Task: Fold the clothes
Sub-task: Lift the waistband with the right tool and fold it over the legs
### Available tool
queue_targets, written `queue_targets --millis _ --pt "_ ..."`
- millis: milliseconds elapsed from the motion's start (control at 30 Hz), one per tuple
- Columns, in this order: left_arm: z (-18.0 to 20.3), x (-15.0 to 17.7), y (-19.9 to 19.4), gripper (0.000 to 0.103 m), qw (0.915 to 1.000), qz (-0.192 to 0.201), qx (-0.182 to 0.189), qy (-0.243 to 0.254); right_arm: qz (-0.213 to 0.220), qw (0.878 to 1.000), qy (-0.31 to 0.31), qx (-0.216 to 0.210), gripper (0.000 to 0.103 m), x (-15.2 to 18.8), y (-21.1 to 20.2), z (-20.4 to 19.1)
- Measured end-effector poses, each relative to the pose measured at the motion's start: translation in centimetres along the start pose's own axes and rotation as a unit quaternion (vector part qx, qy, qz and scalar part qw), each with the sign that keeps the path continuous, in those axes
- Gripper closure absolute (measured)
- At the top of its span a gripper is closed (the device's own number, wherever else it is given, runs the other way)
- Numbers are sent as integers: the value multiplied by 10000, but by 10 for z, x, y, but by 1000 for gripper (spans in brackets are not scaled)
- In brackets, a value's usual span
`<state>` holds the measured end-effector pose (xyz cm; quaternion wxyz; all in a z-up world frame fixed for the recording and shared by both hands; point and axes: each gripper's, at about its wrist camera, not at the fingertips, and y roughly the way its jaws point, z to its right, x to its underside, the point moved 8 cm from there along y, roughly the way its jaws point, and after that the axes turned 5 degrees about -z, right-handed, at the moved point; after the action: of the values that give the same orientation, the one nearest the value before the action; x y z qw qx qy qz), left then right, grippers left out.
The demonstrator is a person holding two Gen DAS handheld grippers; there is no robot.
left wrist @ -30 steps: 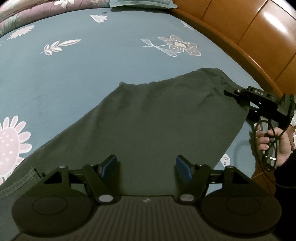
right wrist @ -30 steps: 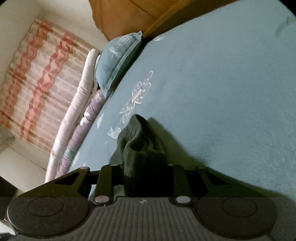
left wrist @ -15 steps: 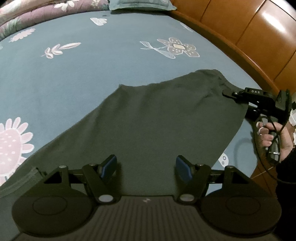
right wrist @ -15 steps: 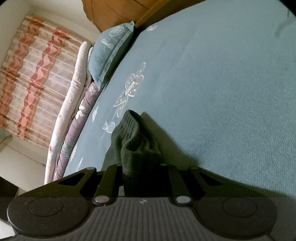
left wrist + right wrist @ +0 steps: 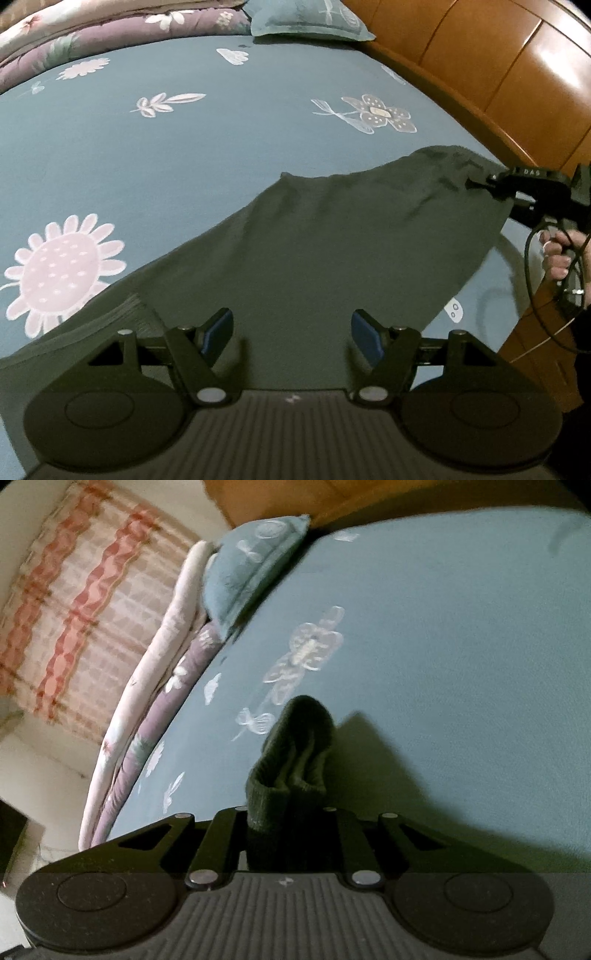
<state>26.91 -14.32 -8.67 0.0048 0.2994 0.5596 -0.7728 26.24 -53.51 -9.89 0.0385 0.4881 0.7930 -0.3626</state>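
Garment (image 5: 332, 236) lay spread on bed sheet (image 5: 166, 155) | right gripper (image 5: 291, 812) clenched on its bunched corner, lifted off sheet | left gripper (image 5: 291, 328) released, over garment.

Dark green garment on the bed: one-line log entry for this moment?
dark green knit garment: spread on teal floral bedsheet | right gripper: shut on its ribbed edge | left gripper: open, empty, above it

You've got a bed (image 5: 184, 155) with a teal flower-print sheet and a wooden frame (image 5: 498, 85) along the far side. Spread across the sheet is a dark green garment (image 5: 332, 240), with a matching teal pillow (image 5: 306, 22) and rolled floral quilts (image 5: 110, 40) at its far edge.
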Motion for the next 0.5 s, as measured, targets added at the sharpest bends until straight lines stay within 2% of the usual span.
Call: queue_targets --millis 233,500 --pt "-28 27 -27 32 9997 215 118 15 32 9975 -699 10 87 9 -12 -63" --pt "-68 62 -53 32 9966 170 518 614 278 9897 -1404 7 87 49 -24 -148"
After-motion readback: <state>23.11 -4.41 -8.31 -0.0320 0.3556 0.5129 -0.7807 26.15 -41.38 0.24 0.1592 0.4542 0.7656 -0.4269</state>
